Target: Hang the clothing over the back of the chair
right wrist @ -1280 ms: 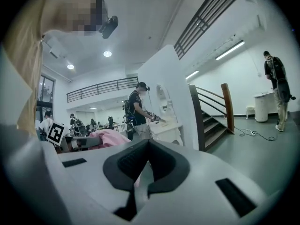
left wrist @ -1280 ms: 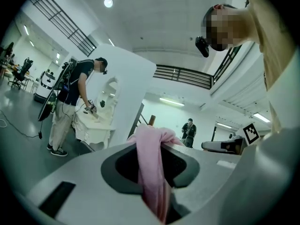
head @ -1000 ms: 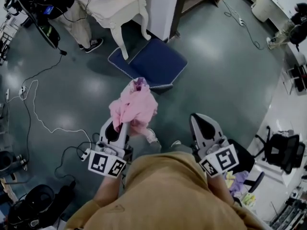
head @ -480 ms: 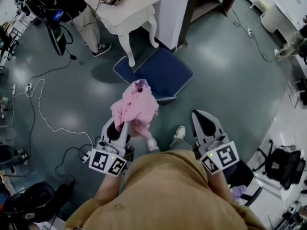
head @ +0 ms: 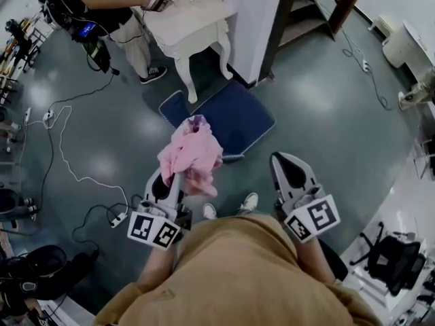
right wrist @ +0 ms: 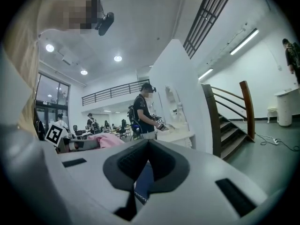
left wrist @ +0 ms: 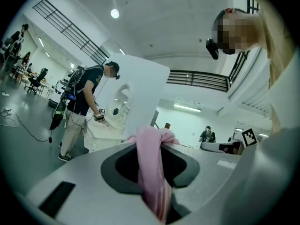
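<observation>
Slippage looks the main risk: left gripper (head: 168,184) pinches only a fold of pink clothing (head: 191,155), bunched at 6 o'clock from the blue chair (head: 230,116); right gripper (head: 290,171), closed and empty, offers no support.

Glossy grey-green floor (head: 326,114): blue chair (head: 224,117), white table (head: 197,29), cables (head: 64,165).
</observation>
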Action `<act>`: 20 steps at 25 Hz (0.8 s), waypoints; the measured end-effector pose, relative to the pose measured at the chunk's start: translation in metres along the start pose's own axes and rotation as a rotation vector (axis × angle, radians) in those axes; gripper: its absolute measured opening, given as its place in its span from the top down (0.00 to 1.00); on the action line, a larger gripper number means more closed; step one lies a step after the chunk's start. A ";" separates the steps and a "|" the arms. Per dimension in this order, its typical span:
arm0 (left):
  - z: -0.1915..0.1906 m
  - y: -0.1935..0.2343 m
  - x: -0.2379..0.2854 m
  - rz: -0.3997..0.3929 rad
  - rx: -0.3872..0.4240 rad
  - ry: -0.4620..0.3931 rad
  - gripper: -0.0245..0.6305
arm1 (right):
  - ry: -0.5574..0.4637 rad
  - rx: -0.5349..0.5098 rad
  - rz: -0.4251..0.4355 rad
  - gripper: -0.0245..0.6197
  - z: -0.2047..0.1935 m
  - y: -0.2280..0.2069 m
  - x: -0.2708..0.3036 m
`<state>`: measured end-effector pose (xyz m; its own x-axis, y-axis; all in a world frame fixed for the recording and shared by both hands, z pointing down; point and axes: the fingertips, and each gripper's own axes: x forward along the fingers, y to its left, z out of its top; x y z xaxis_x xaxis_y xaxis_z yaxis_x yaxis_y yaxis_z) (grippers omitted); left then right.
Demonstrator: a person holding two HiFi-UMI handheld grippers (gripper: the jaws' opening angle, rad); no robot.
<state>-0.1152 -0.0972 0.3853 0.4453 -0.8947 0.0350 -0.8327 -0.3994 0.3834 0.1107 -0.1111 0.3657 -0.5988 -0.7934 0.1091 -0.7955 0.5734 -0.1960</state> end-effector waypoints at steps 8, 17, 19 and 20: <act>-0.005 -0.007 0.022 0.025 -0.051 0.023 0.83 | -0.005 0.009 0.057 0.96 0.008 -0.014 0.023; -0.012 -0.002 0.034 0.058 -0.093 0.018 0.83 | -0.001 0.005 0.046 0.96 0.008 -0.020 0.010; -0.008 0.000 0.035 0.063 -0.103 0.004 0.83 | 0.007 0.013 0.041 0.96 0.005 -0.022 0.006; -0.005 0.001 0.036 0.064 -0.106 -0.001 0.83 | 0.011 0.016 0.040 0.96 0.003 -0.021 0.005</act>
<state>-0.0982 -0.1283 0.3917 0.3922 -0.9178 0.0617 -0.8201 -0.3185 0.4755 0.1249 -0.1281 0.3673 -0.6310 -0.7677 0.1116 -0.7694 0.6011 -0.2161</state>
